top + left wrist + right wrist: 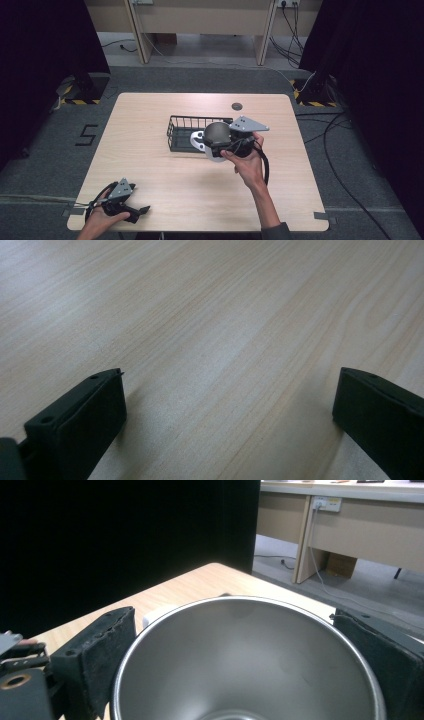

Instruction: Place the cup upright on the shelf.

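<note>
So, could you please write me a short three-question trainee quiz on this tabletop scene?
1. True or false: the left gripper is holding something.
2. What does the right gripper hold: A a steel bowl, B a spoon, C a towel?
3. Fill in: behind the bowl, a black wire ____ sits on the table.

Key
1. False; its jaws stand open over bare wood.
2. A; both jaws flank the bowl's rim.
3. basket.
</note>
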A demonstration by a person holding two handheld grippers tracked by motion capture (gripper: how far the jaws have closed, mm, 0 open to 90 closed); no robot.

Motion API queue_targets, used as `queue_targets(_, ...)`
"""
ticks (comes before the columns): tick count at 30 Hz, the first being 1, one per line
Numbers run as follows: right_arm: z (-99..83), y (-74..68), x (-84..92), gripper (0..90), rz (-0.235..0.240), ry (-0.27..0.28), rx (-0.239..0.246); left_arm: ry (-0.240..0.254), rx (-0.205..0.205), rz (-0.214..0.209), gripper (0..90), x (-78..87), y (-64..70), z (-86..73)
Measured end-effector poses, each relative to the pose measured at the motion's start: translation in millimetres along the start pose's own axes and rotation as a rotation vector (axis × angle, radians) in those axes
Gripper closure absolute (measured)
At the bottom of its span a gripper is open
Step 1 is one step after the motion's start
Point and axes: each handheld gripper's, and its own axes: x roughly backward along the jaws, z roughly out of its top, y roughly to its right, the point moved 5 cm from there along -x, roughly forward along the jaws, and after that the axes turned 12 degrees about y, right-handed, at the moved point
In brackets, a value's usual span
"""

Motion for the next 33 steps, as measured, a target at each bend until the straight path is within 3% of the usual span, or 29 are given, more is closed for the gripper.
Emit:
queue_targets(19,23.7,20.9,-47.8,6.4,-0.007,-0.004,0.015,0.001,0.001,-0.003,0.1,0.1,0.4,0.2)
queue_targets(33,16.9,39.0,-70.6,6.5,-0.025,-0.024,0.010,-0.002,-0.002,-0.005,0.1,0.2,0.3,0.1)
